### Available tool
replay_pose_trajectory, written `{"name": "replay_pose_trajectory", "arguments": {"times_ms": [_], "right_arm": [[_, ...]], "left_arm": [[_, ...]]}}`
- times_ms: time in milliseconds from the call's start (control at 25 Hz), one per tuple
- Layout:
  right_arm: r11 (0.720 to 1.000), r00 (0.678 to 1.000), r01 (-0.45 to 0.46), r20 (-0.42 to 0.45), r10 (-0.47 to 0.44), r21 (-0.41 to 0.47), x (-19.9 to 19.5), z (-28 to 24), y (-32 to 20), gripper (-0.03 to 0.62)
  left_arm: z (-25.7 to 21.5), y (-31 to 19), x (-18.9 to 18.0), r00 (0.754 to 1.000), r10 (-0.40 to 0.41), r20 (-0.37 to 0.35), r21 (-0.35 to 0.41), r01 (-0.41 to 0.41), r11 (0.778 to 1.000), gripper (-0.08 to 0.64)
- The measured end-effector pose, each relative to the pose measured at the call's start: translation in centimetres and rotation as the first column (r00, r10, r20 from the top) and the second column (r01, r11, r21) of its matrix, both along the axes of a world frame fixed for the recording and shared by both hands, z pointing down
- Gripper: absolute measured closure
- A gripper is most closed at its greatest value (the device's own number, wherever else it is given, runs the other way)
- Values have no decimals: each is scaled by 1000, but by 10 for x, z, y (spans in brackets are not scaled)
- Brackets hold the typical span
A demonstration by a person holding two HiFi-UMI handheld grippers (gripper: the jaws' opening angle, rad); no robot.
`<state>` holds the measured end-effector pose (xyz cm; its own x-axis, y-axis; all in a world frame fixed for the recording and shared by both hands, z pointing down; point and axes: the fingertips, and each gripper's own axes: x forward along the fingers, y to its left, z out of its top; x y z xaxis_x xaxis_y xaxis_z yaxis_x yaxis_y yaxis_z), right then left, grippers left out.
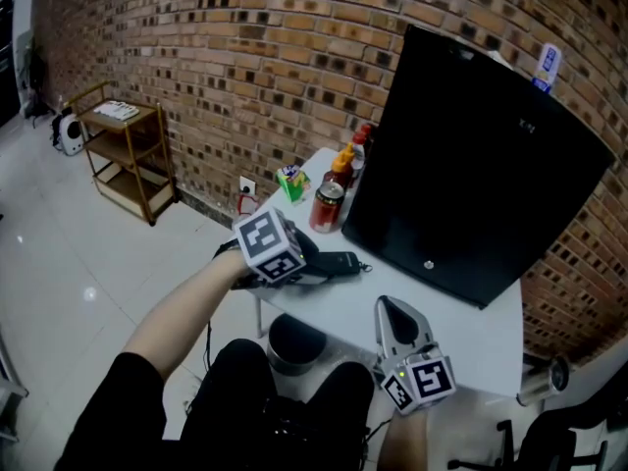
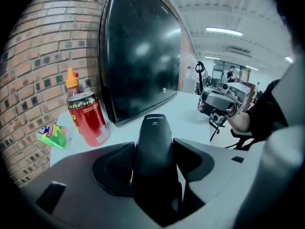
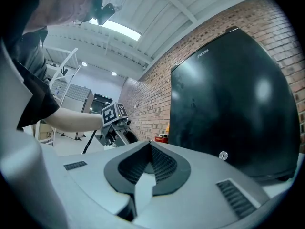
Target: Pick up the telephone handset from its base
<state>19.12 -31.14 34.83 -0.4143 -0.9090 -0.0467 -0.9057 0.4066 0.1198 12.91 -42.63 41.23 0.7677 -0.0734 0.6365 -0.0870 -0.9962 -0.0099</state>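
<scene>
The black telephone handset (image 2: 153,128) lies lengthwise between the jaws of my left gripper (image 2: 153,151), whose pads hug its two sides. In the head view the left gripper (image 1: 316,263) slants down at the left part of the white table (image 1: 471,332), and the handset's far end (image 1: 341,261) sticks out beyond its fingers. No telephone base shows in any view. My right gripper (image 1: 389,307) hovers level at the table's near edge, jaws shut and empty. Its tips (image 3: 150,144) meet in the right gripper view.
A large black screen (image 1: 481,165) leans on the brick wall behind the table. A red can (image 1: 327,207), an orange-capped sauce bottle (image 1: 342,168) and a green packet (image 1: 291,183) stand at the table's far left corner. A wooden shelf cart (image 1: 128,150) stands further left.
</scene>
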Motion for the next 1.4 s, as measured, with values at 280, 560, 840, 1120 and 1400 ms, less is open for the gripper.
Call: {"name": "replay_pose_trajectory", "arguments": {"times_ms": [280, 560, 840, 1120, 1400], "right_arm": [[1000, 1000, -15, 11, 15, -2, 4, 3, -1, 594], [1000, 1000, -22, 2, 22, -1, 6, 3, -5, 594], [999, 998, -38, -54, 38, 3, 12, 0, -5, 594], [997, 994, -77, -77, 78, 9, 22, 1, -7, 594], [999, 998, -52, -25, 52, -2, 22, 6, -10, 594]], "left_arm": [[-10, -1, -1, 997, 6, -73, -19, -7, 1000, 305], [-46, 1, -10, 963, 31, -266, 0, -33, 999, 305], [-96, 20, -37, 797, 155, -584, 117, -106, 987, 305], [-118, 11, -89, 608, 80, -790, 24, -99, 995, 307], [-139, 10, -104, 485, 66, -872, 0, -135, 991, 307]]}}
